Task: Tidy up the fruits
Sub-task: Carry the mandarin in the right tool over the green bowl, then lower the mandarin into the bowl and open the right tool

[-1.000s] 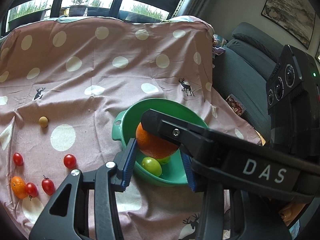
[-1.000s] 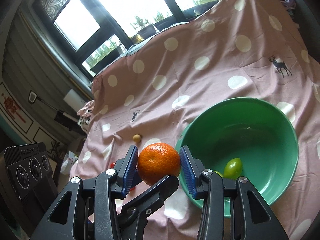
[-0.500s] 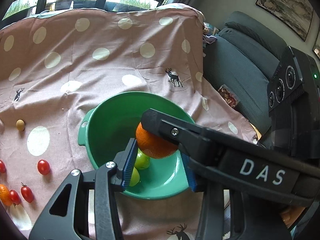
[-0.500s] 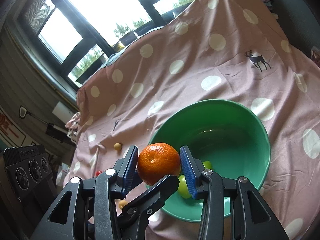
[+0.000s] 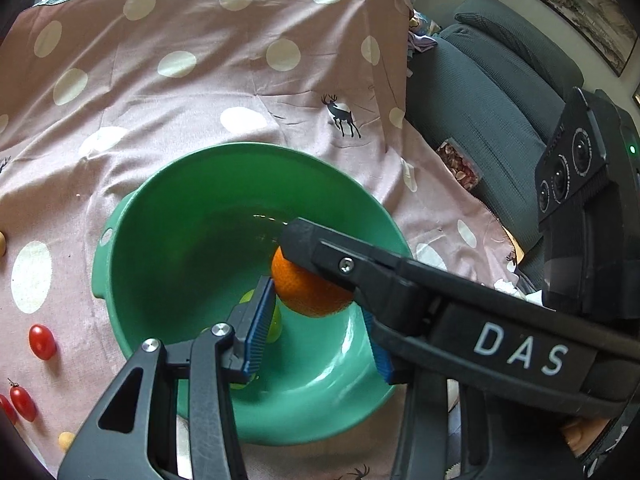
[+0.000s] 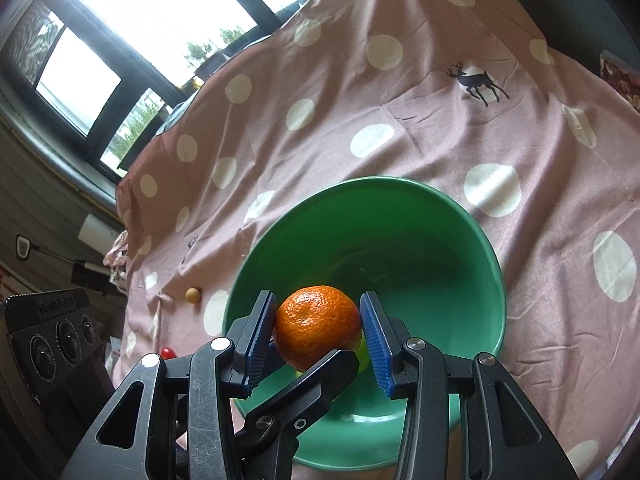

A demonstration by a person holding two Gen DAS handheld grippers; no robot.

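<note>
Right wrist view: the right gripper [image 6: 318, 336] clamps the round orange mandarin [image 6: 318, 326] between both blue pads, hanging over the near inner wall of the green plastic bowl [image 6: 400, 181]. It is best lowered close to the bowl floor, clear of the small green fruit [image 6: 362, 354], before letting go.

Left wrist view: the left gripper [image 5: 320, 336] is half closed. Its near pad meets the mandarin, while the far pad is hidden, so I cannot tell whether it grips. It should release first, so the crossed fingers don't snag.

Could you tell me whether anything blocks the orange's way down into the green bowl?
Nothing visible blocks it. The orange, pinched by both grippers, hangs over the open green bowl; only small green fruits lie on the bottom beneath it.
</note>
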